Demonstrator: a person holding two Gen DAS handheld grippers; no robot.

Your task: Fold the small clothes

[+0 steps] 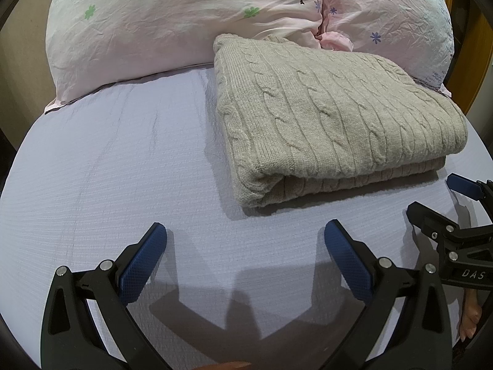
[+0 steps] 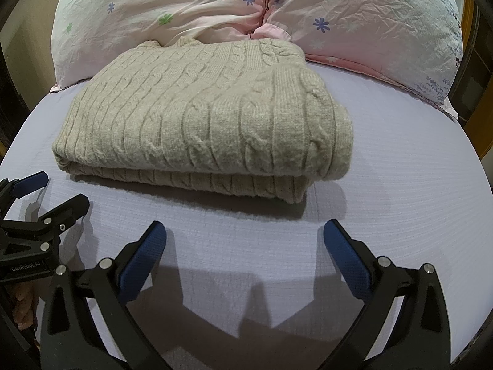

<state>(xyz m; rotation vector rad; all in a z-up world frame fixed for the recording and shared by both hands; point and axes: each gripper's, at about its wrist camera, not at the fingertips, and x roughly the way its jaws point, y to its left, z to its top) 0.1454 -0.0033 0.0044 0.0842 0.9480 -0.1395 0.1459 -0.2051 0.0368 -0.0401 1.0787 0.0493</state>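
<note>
A beige cable-knit sweater (image 1: 332, 120) lies folded into a thick rectangle on the lavender bed sheet (image 1: 107, 169); it also shows in the right wrist view (image 2: 203, 117). My left gripper (image 1: 245, 234) is open and empty, hovering over the sheet just in front of the sweater's near left corner. My right gripper (image 2: 245, 234) is open and empty, in front of the sweater's near edge. The right gripper shows at the right edge of the left wrist view (image 1: 437, 197). The left gripper shows at the left edge of the right wrist view (image 2: 61, 191). Neither touches the sweater.
Two pink floral pillows (image 1: 172, 30) (image 2: 369, 24) lie behind the sweater against the headboard. Bare sheet (image 2: 400, 185) lies to the right of the sweater and to its left (image 1: 92, 215). A bare foot (image 1: 470, 317) shows below the bed's edge.
</note>
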